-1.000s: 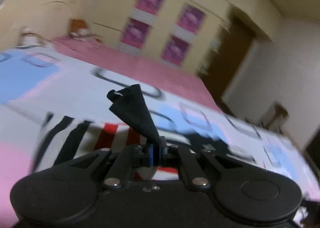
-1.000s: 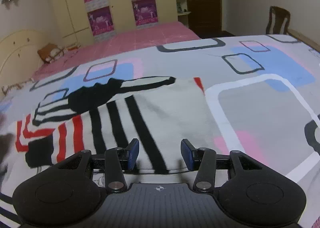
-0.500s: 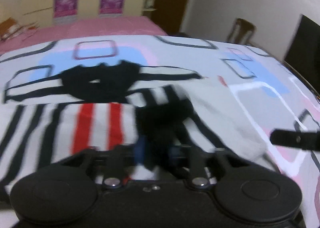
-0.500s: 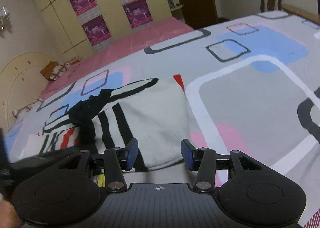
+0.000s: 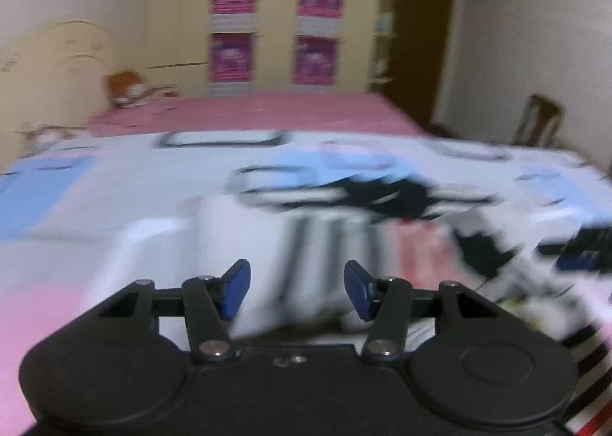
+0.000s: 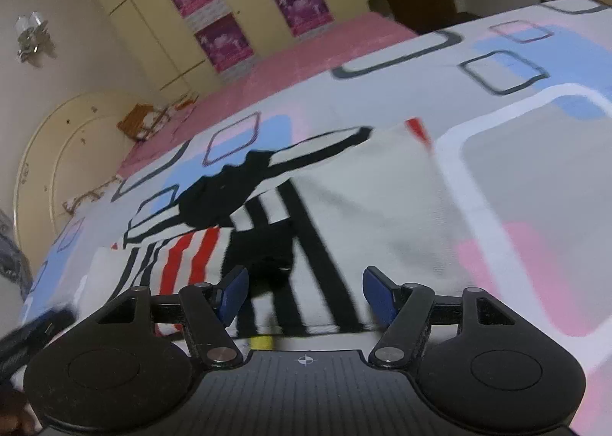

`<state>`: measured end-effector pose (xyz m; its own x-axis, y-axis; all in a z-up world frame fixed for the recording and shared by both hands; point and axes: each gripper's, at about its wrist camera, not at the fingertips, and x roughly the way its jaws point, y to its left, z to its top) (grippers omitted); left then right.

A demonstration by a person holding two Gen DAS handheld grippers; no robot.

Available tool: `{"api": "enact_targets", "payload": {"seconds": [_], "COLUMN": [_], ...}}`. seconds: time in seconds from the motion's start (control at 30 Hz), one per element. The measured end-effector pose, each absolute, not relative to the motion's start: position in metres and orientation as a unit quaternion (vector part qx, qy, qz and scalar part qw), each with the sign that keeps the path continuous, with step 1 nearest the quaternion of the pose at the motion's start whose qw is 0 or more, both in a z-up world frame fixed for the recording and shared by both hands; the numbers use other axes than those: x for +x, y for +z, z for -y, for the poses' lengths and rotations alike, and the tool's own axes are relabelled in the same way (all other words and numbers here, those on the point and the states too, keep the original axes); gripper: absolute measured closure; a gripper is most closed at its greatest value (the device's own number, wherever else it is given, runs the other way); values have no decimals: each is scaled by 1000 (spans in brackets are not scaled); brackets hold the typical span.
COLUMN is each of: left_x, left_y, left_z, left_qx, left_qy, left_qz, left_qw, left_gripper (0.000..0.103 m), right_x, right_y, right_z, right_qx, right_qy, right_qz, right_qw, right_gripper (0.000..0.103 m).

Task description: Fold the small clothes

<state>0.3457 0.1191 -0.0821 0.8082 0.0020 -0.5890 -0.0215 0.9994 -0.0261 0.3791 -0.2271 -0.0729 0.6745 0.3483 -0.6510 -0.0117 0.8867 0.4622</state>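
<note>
Both tools empty, jaws apart: left tool [image 5: 296, 290], right tool [image 6: 304, 296]. Striped garment [image 6: 344, 214] lies partly folded on the bed [image 6: 535, 176]. Judged between folds; next move needs a fresh edge grip.

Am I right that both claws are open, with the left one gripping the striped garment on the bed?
Not quite: the left claw is open but grips nothing, as the left wrist view shows. The right claw is open too, and the striped garment lies on the bed.
</note>
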Motion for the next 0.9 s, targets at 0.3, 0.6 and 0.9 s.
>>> {"api": "enact_targets", "payload": {"seconds": [0.3,0.6,0.9], "left_x": [356,380,385], "left_y": [-117,-127,-129], "left_z": [-166,-182,-181], "left_qx": [-27,-38,-18], "left_qy": [22,-6,-23], "left_qz": [-364,-378,-392], "left_qw": [931,925,920], "left_gripper": [66,86,86], "right_x": [428,394,381], "right_y": [-93,-25,-93], "right_z": [186,165,174], "right_qx": [172,17,40], "right_qy": [126,127,103], "right_qz": [-433,-296,-395], "right_qw": [876,946,912], "right_gripper": [72,96,96]}}
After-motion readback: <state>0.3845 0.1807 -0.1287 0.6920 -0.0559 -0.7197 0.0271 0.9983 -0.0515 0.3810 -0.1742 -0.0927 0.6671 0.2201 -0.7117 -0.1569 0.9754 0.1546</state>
